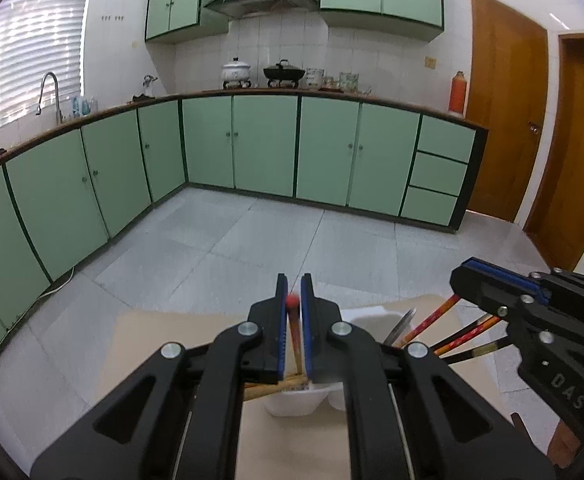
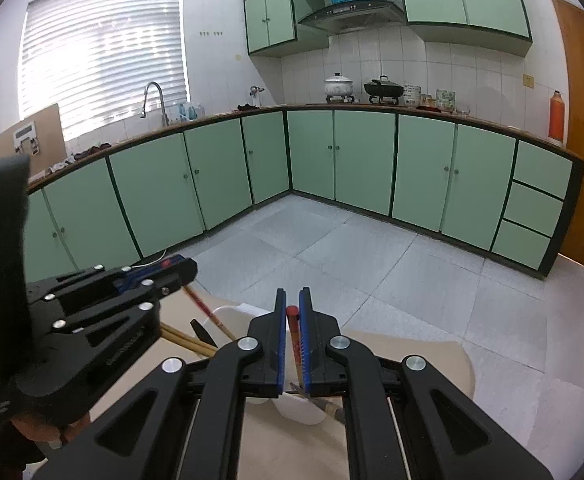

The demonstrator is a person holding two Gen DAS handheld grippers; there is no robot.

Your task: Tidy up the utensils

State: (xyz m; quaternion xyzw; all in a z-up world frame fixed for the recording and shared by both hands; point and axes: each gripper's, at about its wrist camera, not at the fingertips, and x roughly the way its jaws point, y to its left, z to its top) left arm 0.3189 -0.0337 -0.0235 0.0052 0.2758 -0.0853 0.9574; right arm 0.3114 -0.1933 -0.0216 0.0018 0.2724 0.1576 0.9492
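My left gripper (image 1: 293, 294) is shut on a red-tipped chopstick (image 1: 295, 332) that stands up out of a white utensil holder (image 1: 292, 400) on a tan table. My right gripper (image 2: 293, 306) is shut on another red-tipped chopstick (image 2: 295, 336) over the same white holder (image 2: 297, 408). In the left wrist view the right gripper (image 1: 461, 278) comes in from the right above several chopsticks (image 1: 463, 332) and a metal spoon (image 1: 401, 326) leaning in the holder. In the right wrist view the left gripper (image 2: 188, 268) comes in from the left, holding its chopstick (image 2: 208, 308).
The tan table (image 1: 164, 344) ends just beyond the holder, with grey floor tiles (image 1: 252, 248) beyond. Green cabinets (image 1: 264, 144) line the far walls. A wooden door (image 1: 503, 120) stands at the right. More chopsticks (image 2: 184, 338) lean left in the holder.
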